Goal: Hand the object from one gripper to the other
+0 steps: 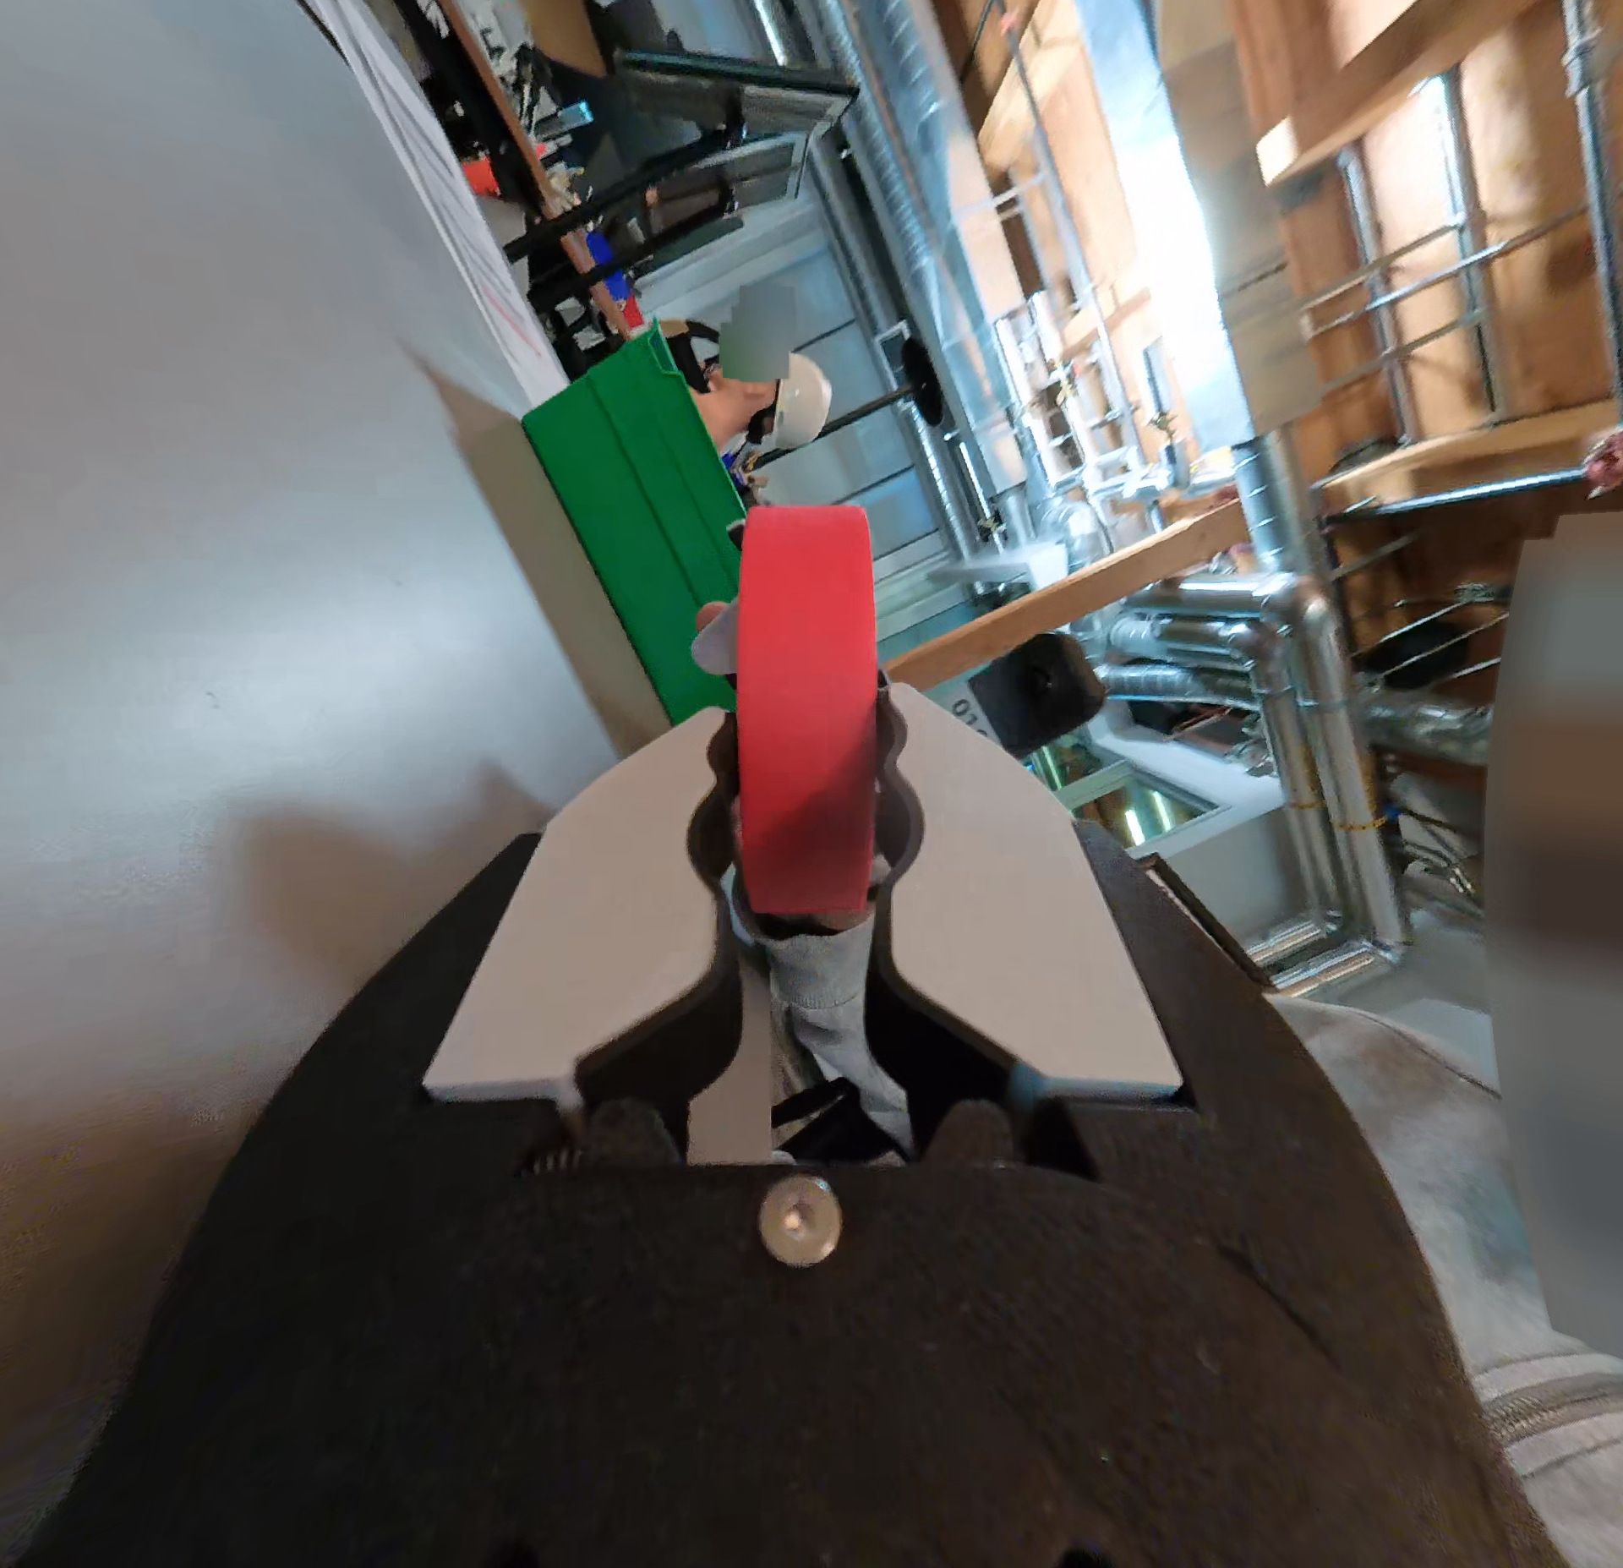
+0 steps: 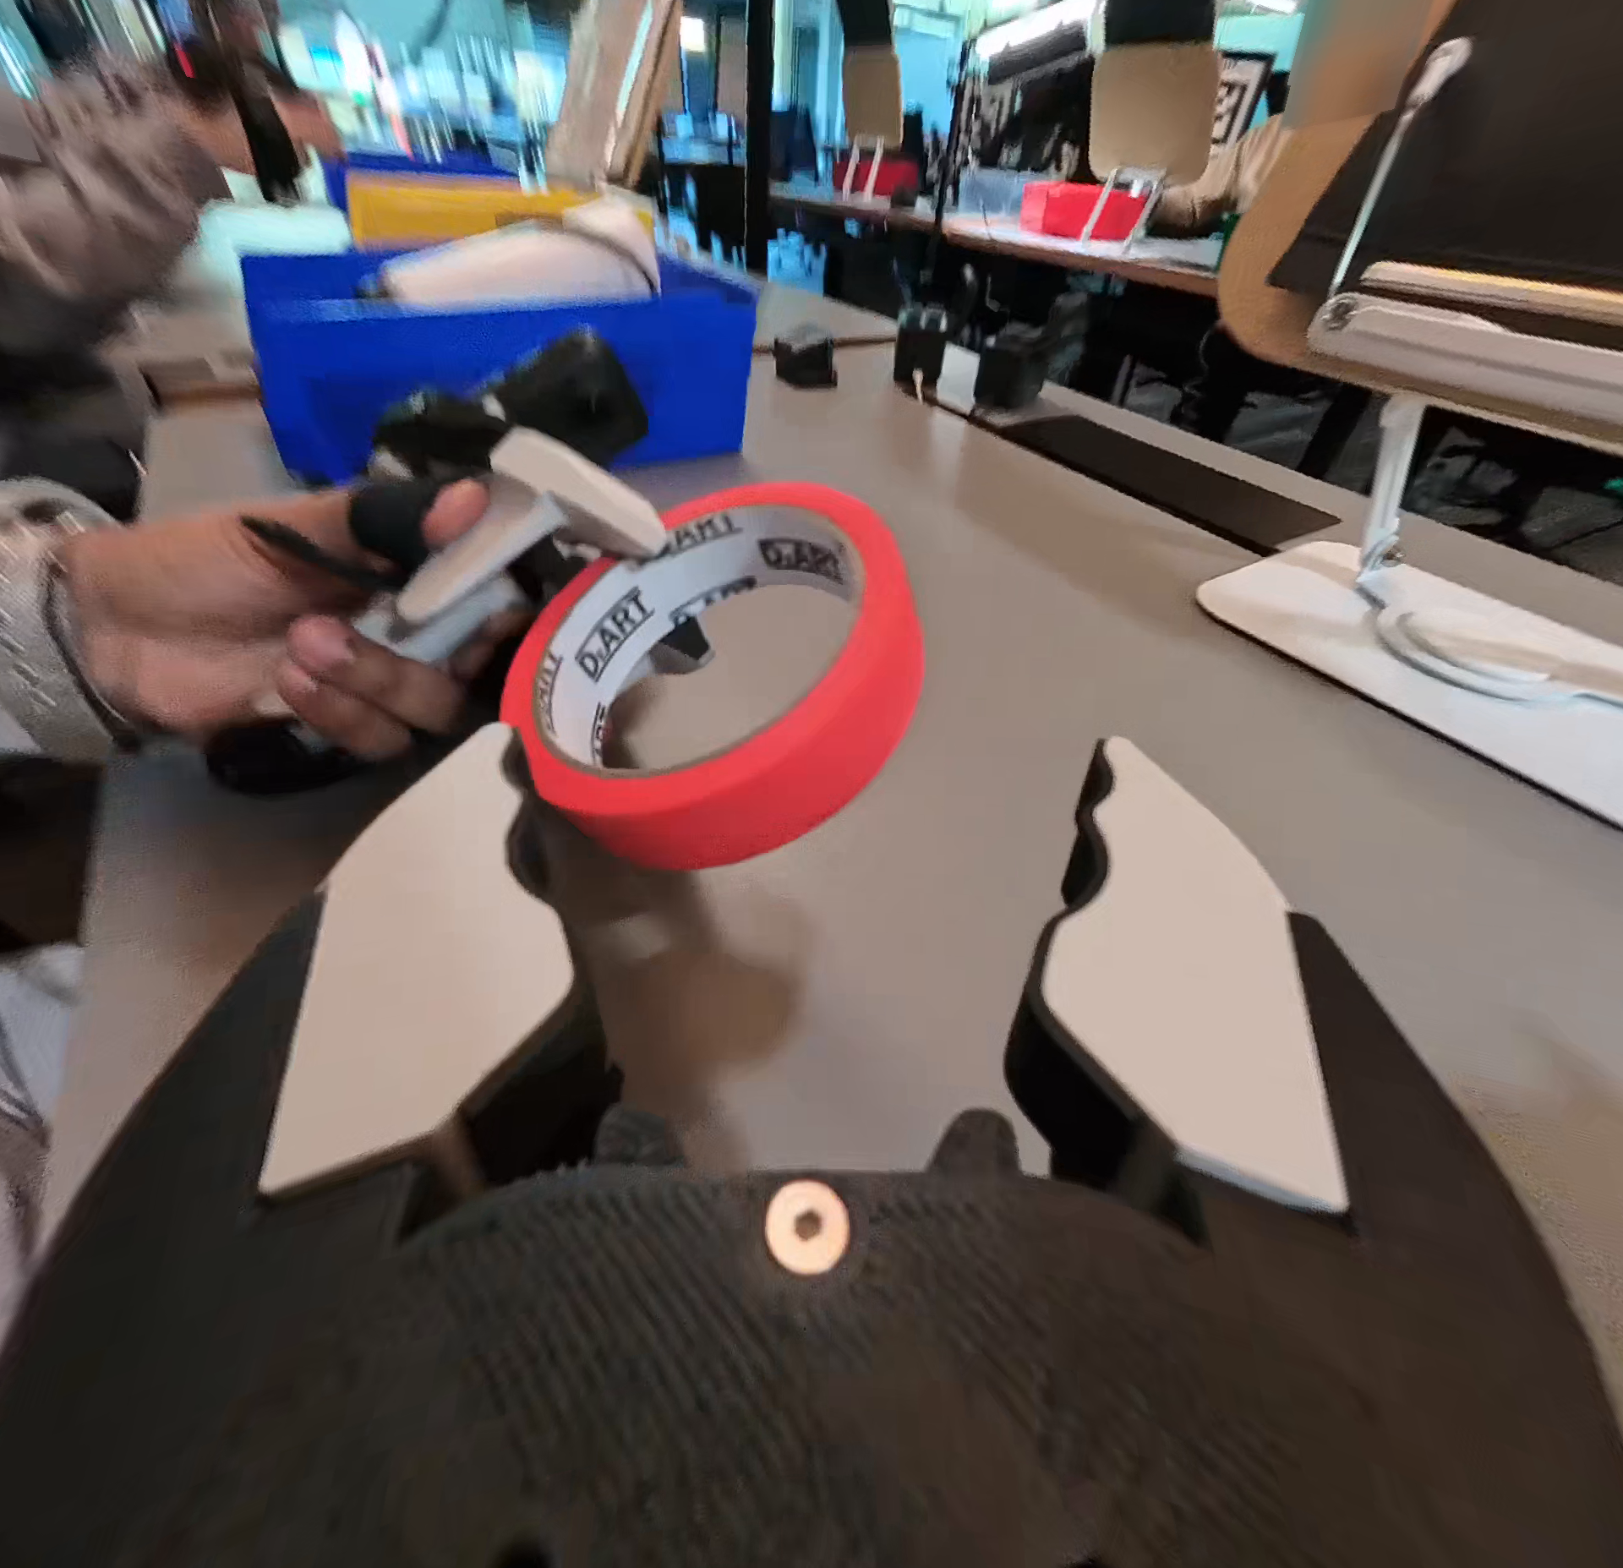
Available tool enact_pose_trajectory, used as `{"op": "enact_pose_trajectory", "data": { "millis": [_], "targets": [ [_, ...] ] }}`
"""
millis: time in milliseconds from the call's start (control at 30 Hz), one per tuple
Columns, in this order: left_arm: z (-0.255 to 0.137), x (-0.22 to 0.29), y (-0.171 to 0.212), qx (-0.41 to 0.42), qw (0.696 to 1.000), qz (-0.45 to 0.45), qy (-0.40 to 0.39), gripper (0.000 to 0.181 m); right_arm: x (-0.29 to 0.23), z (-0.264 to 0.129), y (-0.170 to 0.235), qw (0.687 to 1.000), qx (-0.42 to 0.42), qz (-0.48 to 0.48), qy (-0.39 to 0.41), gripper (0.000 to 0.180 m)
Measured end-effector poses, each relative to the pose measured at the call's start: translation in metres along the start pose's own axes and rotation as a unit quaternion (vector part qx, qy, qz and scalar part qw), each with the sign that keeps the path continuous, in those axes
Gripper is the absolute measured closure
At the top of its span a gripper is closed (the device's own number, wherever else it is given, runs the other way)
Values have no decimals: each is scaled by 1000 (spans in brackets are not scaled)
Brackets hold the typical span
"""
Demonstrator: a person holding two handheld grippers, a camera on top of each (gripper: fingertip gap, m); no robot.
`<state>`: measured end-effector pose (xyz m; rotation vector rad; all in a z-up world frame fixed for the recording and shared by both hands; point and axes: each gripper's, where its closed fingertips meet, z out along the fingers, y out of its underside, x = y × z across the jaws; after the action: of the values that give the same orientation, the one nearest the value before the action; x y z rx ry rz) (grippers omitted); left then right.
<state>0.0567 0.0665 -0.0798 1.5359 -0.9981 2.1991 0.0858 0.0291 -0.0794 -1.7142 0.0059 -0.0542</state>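
A red tape roll [image 1: 804,630] with a white printed core stands edge-on between the fingers of my left gripper [image 1: 806,707], which is shut on its wall. In the right wrist view the same roll [image 2: 773,788] hangs above the grey table [image 2: 1098,577]. The left gripper [image 2: 672,590] holds it from the left, one finger over the rim and one inside the ring, with a hand [image 2: 220,612] around its handle. My right gripper [image 2: 806,742] is open and empty. The roll's near edge sits just in front of it, close to its left fingertip [image 2: 492,749].
A blue bin [image 2: 492,367] holding white items and a yellow bin [image 2: 457,204] stand behind the left gripper. Small black blocks [image 2: 922,349] sit farther back. A white monitor stand base [image 2: 1405,691] is at the right. A green bin [image 1: 632,516] and a person [image 1: 799,402] show in the left wrist view. The grippers' ends are close to 6 centimetres from one another.
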Motion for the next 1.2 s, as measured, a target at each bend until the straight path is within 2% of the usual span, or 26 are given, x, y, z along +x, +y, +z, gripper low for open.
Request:
{"op": "enact_pose_trajectory", "data": {
  "millis": [67, 167, 267, 367, 533, 767, 833, 933, 1100, 1200],
  "targets": [
    [-3, 0, -3, 6, 1000, 3, 3, 149, 5, -8, -12, 996, 50, 69, -21, 75],
    [-4, 5, -6, 14, 1000, 25, 10, 150, 8, -14, -19, 972, 92, 203, -73, 82],
    [-3, 13, -8, 18, 999, 41, 28, 151, 1, -14, -16, 943, 84, 292, -134, 102],
    [-1, 18, -6, 14, 998, 58, 36, 151, -14, -11, -12, 923, 62, 329, -190, 120],
    [2, 20, 0, -3, 996, 84, 35, 151, -30, -10, -10, 907, 44, 348, -232, 147],
    [5, 17, 2, -7, 996, 87, 25, 151, -25, -11, -8, 902, 40, 366, -227, 149],
    [6, 11, 3, -6, 997, 79, 11, 148, -25, -10, -7, 911, 34, 350, -216, 149],
    [7, 2, 2, -2, 995, 101, -27, 131, -22, -11, -8, 933, 30, 305, -190, 150],
    [1, -2, -6, 13, 989, 134, -63, 129, -11, -12, -4, 954, 16, 264, -143, 150],
    [0, 1, -7, 14, 985, 157, -68, 138, -9, -11, -2, 958, 12, 254, -132, 150]
  ]
}}
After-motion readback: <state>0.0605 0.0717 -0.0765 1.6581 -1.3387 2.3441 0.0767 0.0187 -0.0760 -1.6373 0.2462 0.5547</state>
